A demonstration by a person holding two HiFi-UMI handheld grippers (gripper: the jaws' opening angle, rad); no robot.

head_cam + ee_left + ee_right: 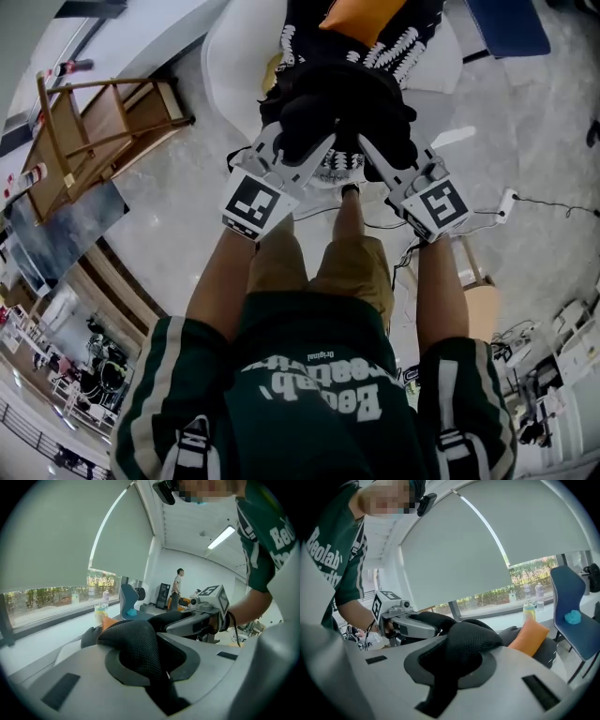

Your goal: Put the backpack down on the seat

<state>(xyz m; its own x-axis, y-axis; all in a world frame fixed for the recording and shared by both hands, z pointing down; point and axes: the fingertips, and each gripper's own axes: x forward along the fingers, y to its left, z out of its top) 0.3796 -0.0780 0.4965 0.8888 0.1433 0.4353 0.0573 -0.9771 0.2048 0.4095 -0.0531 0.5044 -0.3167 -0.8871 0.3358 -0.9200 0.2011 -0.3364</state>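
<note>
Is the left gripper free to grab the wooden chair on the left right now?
Probably not. The left gripper is shut on a mesh strap of the backpack, sharing its weight with the right gripper; the wooden chair stands apart.

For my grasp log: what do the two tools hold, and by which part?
The black backpack. The left tool and the right tool are each shut on one of its black mesh straps.

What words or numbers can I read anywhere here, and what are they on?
"Beolab'": large print on the shirt front.
"Original": small print on the same shirt, upside down in the head view.
Second large line on the shirt: too warped to read.
Cube markers: patterns only, no letters.
Bottles: labels too small.
</note>
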